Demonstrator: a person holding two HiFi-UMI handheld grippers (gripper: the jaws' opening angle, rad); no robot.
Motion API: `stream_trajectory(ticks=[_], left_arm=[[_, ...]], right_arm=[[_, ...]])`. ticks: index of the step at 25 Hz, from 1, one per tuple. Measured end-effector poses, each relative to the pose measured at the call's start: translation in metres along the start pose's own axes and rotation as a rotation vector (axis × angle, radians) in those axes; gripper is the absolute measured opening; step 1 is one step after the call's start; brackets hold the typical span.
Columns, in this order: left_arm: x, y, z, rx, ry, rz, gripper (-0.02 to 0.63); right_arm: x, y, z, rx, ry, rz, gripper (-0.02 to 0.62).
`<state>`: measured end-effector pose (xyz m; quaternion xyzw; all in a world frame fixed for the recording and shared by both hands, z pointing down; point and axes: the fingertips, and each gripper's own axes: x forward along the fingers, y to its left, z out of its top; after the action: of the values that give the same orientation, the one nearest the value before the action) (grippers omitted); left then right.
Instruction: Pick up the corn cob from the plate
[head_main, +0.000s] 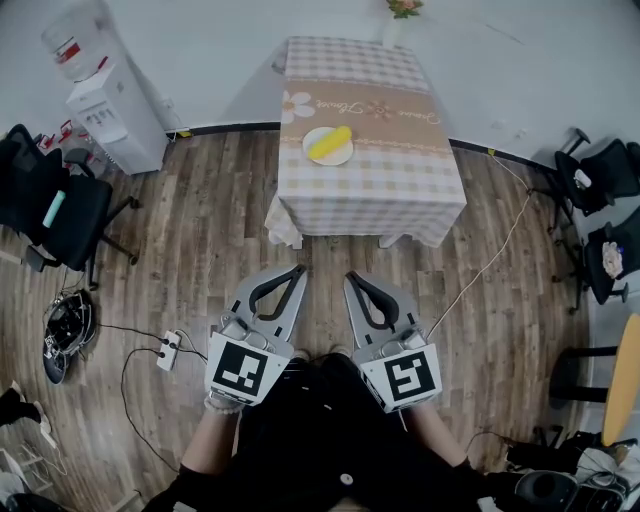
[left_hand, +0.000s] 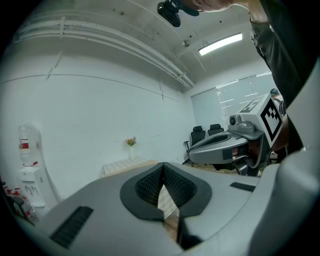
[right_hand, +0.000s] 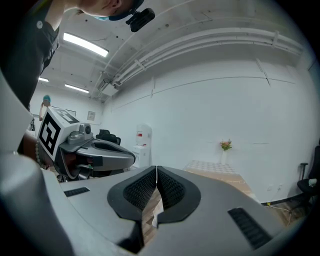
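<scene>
Head view, left to right. A water dispenser and an office chair are standing at the left edge of the room, and a power strip is lying on the wooden floor; none of them bears on the task.

The left tool is being held low in front of the person, its jaws pressed together with nothing between them. The left gripper view is showing the ribbed pads meeting along one seam.

The corn cob is lying slantwise on a pale plate near the front left of the cloth-covered worktop, well apart from both tools. It is lying exposed on top of the plate, so it is probably open to a grasp from either side.

The right tool is mirroring the left, jaws likewise closed on nothing, as the right gripper view is confirming at the pads. Both tools are pointing toward the worktop, a posture that suggests an approach not yet completed. Whichever tool is chosen will need to open before reaching the cob.

Dark chairs are crowding the right wall, clear of the direct path.
</scene>
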<state>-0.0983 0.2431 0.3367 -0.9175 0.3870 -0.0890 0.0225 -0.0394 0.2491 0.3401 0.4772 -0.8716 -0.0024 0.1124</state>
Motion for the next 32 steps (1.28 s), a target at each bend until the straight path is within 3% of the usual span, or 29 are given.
stream_trajectory(ticks=[13, 22, 32], left_arm=[[-0.038, 0.017, -0.016, -0.004, -0.009, -0.023, 0.014], [-0.043, 0.017, -0.023, -0.026, -0.014, -0.044, 0.014], [-0.033, 0.026, -0.027, -0.029, -0.011, -0.007, 0.014]], right_arm=[[0.008, 0.041, 0.001, -0.007, -0.007, -0.036, 0.043], [0.002, 0.042, -0.005, -0.017, 0.037, -0.073, 0.043], [0.020, 0.038, -0.006, -0.029, 0.027, -0.014, 0.043]])
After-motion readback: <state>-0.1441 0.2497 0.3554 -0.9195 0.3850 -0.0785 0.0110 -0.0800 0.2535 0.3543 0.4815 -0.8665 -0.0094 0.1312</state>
